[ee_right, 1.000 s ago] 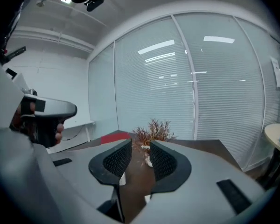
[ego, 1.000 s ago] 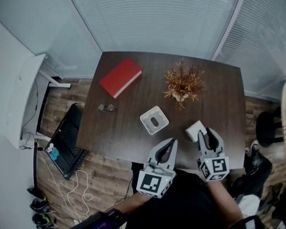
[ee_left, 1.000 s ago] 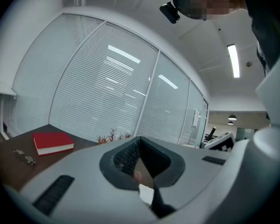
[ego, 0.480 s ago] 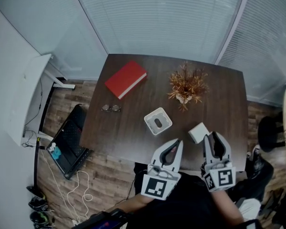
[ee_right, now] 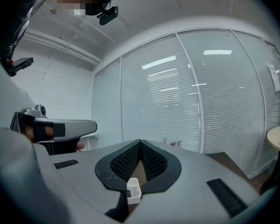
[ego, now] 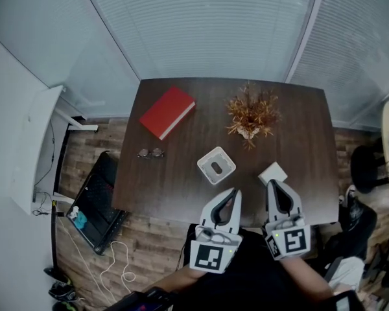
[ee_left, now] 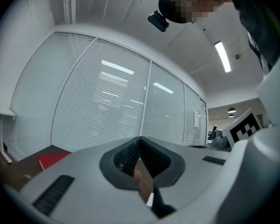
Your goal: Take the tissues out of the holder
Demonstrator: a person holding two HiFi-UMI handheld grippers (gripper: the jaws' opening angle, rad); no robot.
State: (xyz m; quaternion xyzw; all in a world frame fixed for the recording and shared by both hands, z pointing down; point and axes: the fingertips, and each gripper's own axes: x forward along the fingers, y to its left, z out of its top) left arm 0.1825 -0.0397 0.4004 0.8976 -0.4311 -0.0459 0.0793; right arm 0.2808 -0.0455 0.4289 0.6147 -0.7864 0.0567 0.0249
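The white square tissue holder point(ego: 216, 164) with an oval slot stands on the dark table point(ego: 181, 186), near its front edge. A white tissue pack point(ego: 273, 172) lies to its right. My right gripper point(ego: 275, 185) point(ee_right: 140, 141) hovers just short of the pack. Its jaws have just been closing and now meet with nothing between them. My left gripper point(ego: 231, 192) point(ee_left: 140, 138) is shut and empty, just in front of the holder. A small white box point(ee_right: 133, 190) shows through the gap under the right jaws; I cannot tell which of the two it is.
A red book point(ego: 167, 111) lies at the table's back left, a pair of glasses point(ego: 150, 153) at the left, and a dried plant point(ego: 250, 116) at the back middle. Window blinds stand behind the table. Cables and a bag lie on the floor at the left.
The right gripper has drawn back from the white pack and its jaws have come together; the pack now lies free on the table. Both grippers have risen a little.
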